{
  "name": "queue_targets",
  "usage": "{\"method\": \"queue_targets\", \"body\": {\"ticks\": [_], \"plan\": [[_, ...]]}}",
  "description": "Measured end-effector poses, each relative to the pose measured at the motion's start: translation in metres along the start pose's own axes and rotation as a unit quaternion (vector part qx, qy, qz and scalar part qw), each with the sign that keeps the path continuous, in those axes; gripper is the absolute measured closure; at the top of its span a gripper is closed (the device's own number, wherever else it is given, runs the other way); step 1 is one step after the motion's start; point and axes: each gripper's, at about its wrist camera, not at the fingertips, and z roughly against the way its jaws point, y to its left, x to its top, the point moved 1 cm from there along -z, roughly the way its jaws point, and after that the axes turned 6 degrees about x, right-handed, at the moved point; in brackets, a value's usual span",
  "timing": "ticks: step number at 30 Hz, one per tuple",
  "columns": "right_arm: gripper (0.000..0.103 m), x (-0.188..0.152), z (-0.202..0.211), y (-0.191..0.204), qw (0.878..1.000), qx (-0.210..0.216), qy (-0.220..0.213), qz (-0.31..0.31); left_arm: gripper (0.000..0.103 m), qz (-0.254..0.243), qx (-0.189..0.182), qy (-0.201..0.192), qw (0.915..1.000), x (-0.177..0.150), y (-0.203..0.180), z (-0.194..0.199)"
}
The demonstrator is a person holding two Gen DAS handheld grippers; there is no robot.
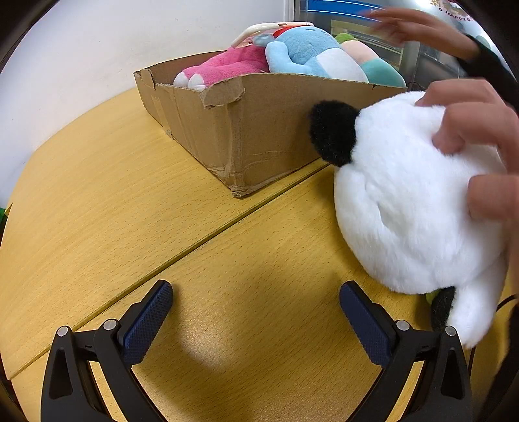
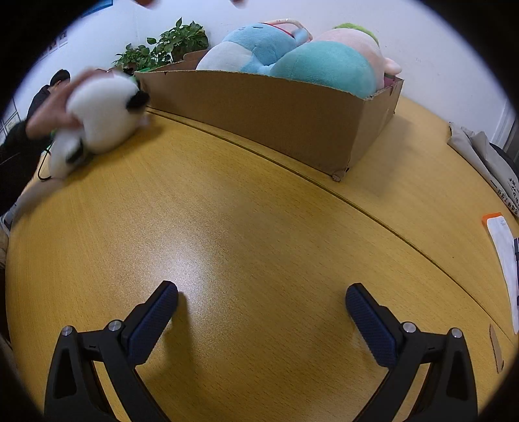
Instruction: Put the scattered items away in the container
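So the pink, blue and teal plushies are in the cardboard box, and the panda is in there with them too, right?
Not quite. The panda is outside the box, on the table beside it, with a bare hand on it, as the left wrist view shows. The pink, blue and teal plushies are in the box.

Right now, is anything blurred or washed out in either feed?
Left wrist view: the upper hand is motion-smeared; the panda and box are sharp. Right wrist view: the panda and the hand on it are blurred, and a soft glare patch sits on the table.
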Motion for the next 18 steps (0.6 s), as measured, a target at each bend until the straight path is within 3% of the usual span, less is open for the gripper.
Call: {"method": "queue_targets", "body": {"ticks": [18], "plan": [[0.000, 0.0001, 0.0002, 0.0020, 1.000, -0.001, 0.000, -0.001, 0.000, 0.000, 0.000, -0.001, 1.0000, -0.0060, 0.0065, 0.0036]]}}
